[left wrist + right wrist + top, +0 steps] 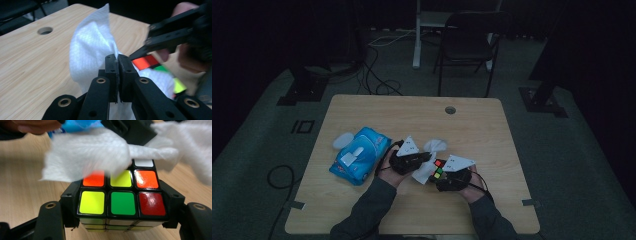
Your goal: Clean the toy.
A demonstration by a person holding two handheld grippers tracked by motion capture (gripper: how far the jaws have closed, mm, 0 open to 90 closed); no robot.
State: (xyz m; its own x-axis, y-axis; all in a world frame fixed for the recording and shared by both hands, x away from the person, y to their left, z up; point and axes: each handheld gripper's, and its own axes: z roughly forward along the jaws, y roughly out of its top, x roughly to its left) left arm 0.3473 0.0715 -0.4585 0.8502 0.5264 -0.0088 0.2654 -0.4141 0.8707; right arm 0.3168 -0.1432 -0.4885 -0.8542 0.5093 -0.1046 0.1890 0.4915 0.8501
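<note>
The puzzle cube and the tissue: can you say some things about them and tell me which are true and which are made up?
1. The right gripper holds the puzzle cube between its jaws. True.
2. The left gripper is wide open and holds nothing. False: its jaws are shut on the white tissue.
3. The tissue lies over part of the cube's top face. True.
4. The blue tissue pack sits on the chair. False: it lies on the wooden table, to the left of the grippers.
5. The cube square nearest the camera in the middle is blue. False: it is green.
</note>
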